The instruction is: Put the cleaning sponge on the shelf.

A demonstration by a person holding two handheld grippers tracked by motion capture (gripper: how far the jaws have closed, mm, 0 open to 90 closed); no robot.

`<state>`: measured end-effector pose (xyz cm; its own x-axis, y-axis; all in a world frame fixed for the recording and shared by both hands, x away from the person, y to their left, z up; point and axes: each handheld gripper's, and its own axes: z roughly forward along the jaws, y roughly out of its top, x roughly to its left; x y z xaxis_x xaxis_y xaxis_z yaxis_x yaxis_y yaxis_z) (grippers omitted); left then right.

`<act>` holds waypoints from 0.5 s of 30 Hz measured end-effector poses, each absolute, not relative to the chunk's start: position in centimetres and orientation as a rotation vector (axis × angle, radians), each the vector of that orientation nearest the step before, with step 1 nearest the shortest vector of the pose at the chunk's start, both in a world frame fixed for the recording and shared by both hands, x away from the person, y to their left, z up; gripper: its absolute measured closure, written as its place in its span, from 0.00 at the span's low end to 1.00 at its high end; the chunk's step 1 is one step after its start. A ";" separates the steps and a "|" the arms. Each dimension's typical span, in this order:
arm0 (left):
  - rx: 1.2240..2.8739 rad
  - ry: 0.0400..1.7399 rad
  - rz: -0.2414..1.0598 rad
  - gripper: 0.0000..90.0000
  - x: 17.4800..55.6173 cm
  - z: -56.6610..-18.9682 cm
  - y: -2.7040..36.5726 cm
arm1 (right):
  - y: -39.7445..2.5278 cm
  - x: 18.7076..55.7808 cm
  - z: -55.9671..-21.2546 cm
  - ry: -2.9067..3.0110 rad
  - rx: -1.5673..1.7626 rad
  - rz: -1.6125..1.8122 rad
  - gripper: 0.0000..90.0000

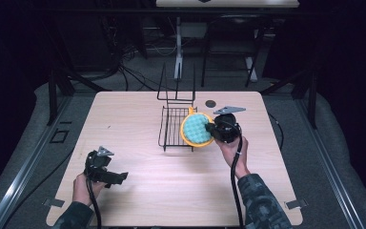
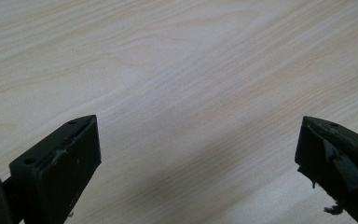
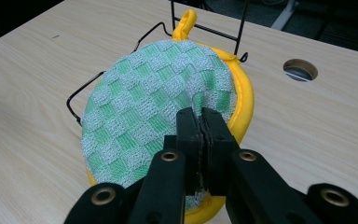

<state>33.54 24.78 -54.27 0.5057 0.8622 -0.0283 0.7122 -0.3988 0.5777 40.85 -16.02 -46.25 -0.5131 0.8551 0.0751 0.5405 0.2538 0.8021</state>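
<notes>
Rack (image 3: 121,70) floor hidden under pot holder (image 3: 154,102).

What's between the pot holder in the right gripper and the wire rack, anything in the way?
Nothing visible. The right gripper is shut on the round green and yellow pot holder, which already hangs over the black wire rack, whose tray looks bare. The left gripper is open, far off.

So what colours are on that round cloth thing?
The pot holder is green-and-white checked with a yellow rim, best in the right gripper view.
</notes>
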 end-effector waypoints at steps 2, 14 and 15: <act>2.222 1.285 0.378 0.00 33.5 -54.2 24.8 | -15.6 41.0 -46.4 2.154 1.280 1.147 0.97; 2.220 1.293 0.382 0.00 33.5 -54.2 24.8 | -13.9 41.8 -46.8 2.137 1.293 1.157 0.97; 2.224 1.290 0.386 0.00 33.5 -54.2 24.8 | -13.9 41.8 -46.9 2.139 1.309 1.157 0.97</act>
